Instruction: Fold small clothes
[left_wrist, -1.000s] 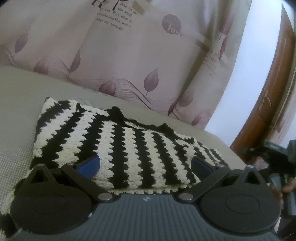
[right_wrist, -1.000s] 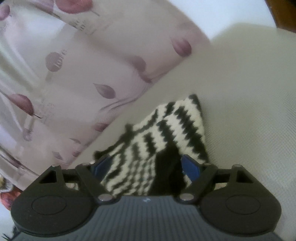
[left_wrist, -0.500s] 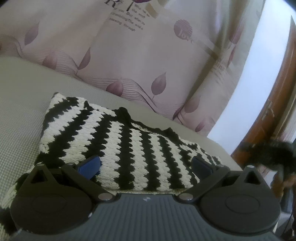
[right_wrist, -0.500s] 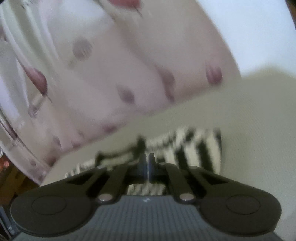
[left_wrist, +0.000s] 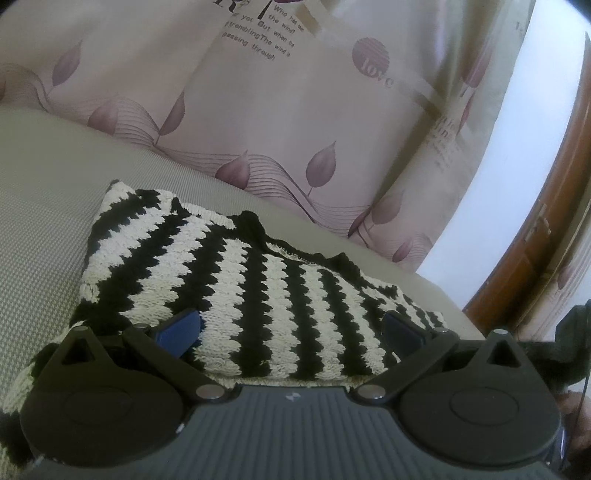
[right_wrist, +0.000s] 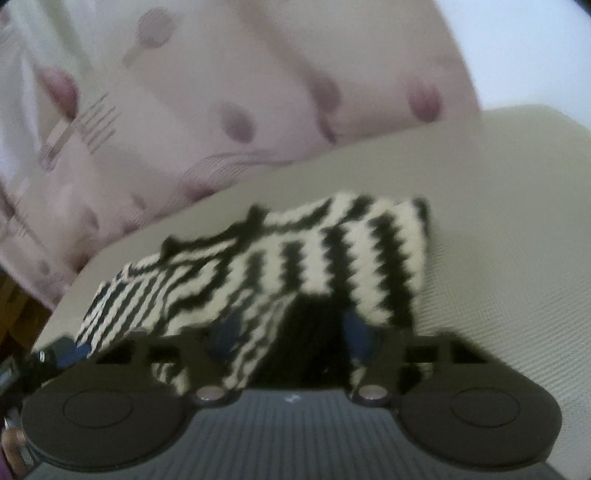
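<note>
A small black-and-cream striped knit garment lies flat on a pale woven cushion. My left gripper stands open at the garment's near edge. Its blue pads rest wide apart on the knit and pinch nothing. In the blurred right wrist view the same garment lies partly folded, one corner doubled over. My right gripper is at its near edge with jaws opening. A dark fold of the knit sits between them, and the pads are not pressing on it.
A pink curtain printed with purple leaves hangs behind the cushion. A brown wooden door frame stands at the right. Bare cushion spreads right of the garment. A dark tool with a blue tip shows at the lower left.
The right gripper snapped shut from wide open, then parted again, rolling and shifting sideways so the garment now sits level in its view. The left gripper stayed open and in place.
</note>
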